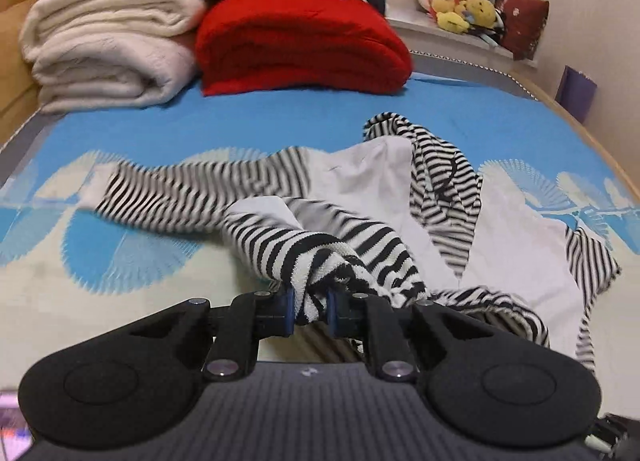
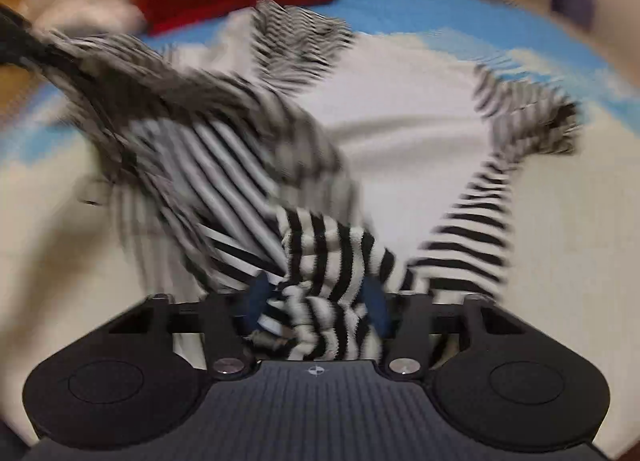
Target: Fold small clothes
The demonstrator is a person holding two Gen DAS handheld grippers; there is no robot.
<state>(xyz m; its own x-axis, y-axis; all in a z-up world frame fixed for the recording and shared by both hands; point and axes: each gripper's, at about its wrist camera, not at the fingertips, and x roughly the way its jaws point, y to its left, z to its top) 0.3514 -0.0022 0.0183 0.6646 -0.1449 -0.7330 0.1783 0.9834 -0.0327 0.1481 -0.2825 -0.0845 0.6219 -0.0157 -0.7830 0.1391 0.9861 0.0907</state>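
Where both pinch, striped garment [image 1: 280, 257] between tool [image 1: 311, 311] pads

1 striped garment [image 1: 384, 189], 1 red folded blanket [image 1: 300, 45], 1 cream folded blanket [image 1: 108, 45], 2 grippers: left [image 1: 311, 307], right [image 2: 316, 301]. Plush toys [image 1: 460, 9]: count unclear.

A thick red folded blanket [image 1: 304, 45] sits at twelve o'clock on the blue-and-cream patterned bedspread [image 1: 168, 129], touching a stack of cream folded blankets [image 1: 108, 45] at eleven o'clock. At one o'clock, yellow plush toys [image 1: 460, 7] crowd the white windowsill [image 1: 448, 37], and a purple paper bag [image 1: 576, 95] stands by the wall at two o'clock.
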